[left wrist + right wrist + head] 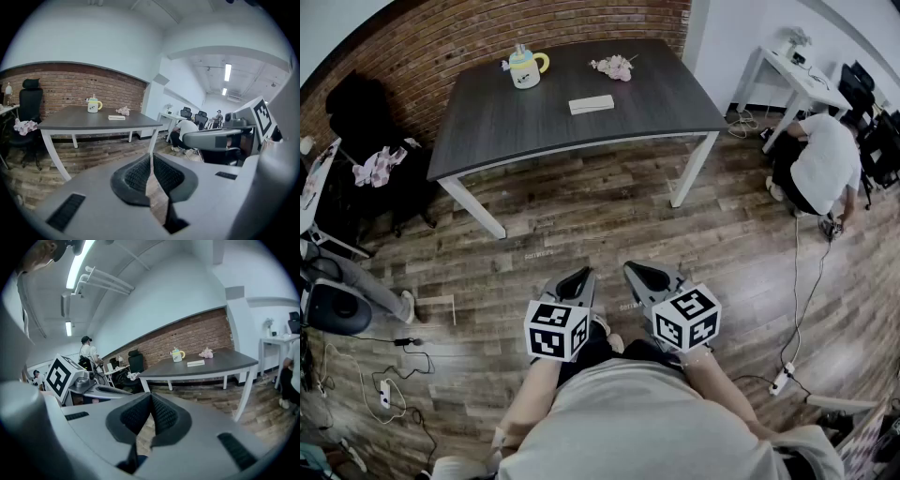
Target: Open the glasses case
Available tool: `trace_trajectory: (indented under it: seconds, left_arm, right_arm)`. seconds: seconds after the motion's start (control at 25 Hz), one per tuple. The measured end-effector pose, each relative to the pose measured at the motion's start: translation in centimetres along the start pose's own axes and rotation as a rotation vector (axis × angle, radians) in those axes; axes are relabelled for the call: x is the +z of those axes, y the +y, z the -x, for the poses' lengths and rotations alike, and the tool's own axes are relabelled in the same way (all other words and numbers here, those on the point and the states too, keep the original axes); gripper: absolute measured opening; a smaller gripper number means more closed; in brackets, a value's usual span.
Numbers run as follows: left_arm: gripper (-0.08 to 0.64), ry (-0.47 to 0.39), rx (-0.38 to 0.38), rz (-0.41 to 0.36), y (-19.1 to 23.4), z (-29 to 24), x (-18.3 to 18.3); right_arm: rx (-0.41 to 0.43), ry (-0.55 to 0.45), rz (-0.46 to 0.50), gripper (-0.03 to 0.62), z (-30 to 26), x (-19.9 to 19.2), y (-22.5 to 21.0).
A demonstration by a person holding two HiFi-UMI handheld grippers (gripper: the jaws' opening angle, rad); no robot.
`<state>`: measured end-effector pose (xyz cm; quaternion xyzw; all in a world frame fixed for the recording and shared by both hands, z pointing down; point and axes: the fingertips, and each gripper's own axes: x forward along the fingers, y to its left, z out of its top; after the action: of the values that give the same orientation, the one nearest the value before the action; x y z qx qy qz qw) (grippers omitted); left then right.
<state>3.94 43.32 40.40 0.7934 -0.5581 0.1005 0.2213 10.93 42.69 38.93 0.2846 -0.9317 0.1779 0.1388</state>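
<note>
I hold both grippers low, well short of the table [487, 122]. The left gripper [578, 277] has its jaws pressed together on nothing, and so does the right gripper [639, 273]. The glasses case [592, 104] lies flat near the table's middle, apart from the mug [525, 68] and the pink bundle [613, 67]. My worry is that the case looks light and low. Prying it from one side could skid it across the table instead of lifting its lid, unless one gripper pins it.

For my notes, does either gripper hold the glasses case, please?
No, the glasses case lies on the table, far from the left gripper and right gripper.
</note>
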Motion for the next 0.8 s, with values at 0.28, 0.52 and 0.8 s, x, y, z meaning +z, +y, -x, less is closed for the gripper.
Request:
trace_trajectory:
  seconds: [0.28,0.52,0.8]
  left_arm:
    - [0.035,-0.012,0.001,0.011,0.2,-0.2,0.1]
    - [0.035,-0.009,-0.007,0.012,-0.3,-0.2,-0.2]
    - [0.035,0.009,-0.011,0.01,-1.0,-0.4,-0.6]
  right_arm:
    - [0.016,0.012,0.016,0.005,-0.3,-0.4,0.0]
    - [0.023,0.019,0.014,0.005,-0.4,-0.7,0.1]
    - [0.047,0.015,-0.027,0.006,0.0,-1.4,-0.2]
